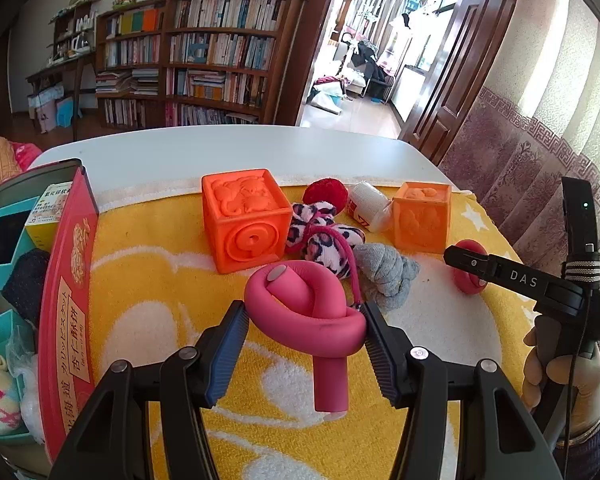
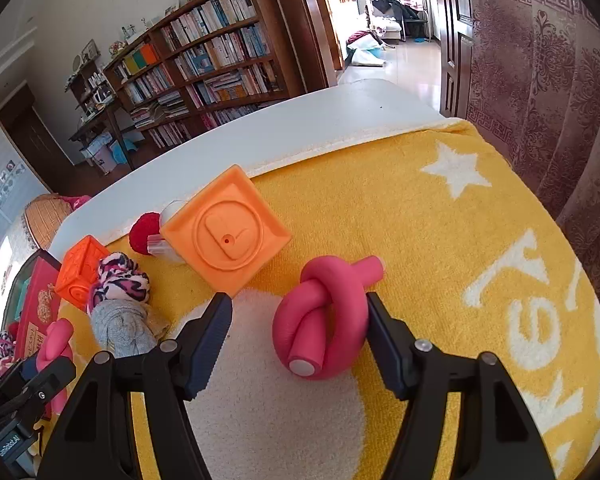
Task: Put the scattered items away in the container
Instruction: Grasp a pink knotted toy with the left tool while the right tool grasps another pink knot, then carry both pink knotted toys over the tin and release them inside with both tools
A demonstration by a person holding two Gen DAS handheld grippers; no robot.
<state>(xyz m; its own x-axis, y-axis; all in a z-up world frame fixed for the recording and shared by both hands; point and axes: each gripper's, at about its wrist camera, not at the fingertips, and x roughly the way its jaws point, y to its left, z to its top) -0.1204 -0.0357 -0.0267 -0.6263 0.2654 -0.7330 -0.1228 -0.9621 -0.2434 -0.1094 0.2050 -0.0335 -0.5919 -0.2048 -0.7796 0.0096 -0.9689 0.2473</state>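
Observation:
My left gripper (image 1: 304, 320) is open, its jaws either side of a knotted pink foam curler (image 1: 306, 308) lying on the yellow towel (image 1: 160, 280). My right gripper (image 2: 298, 320) is open around a second knotted pink curler (image 2: 324, 316), the right pad touching it. The red tin (image 1: 66, 312) stands at the left, holding teal boxes, a yellow box and socks. Scattered on the towel: a large orange cube (image 1: 246, 220), a smaller orange cube (image 1: 422, 218), a leopard scrunchie (image 1: 324, 236), a grey sock ball (image 1: 386, 274), a red pom-pom (image 1: 326, 194), a white roll (image 1: 370, 202).
The towel covers the near part of a white table (image 1: 240, 152). The right-hand gripper body (image 1: 540, 284) and the holding hand show at the right of the left wrist view. A curtain (image 1: 540, 152) hangs at the right; bookshelves stand behind.

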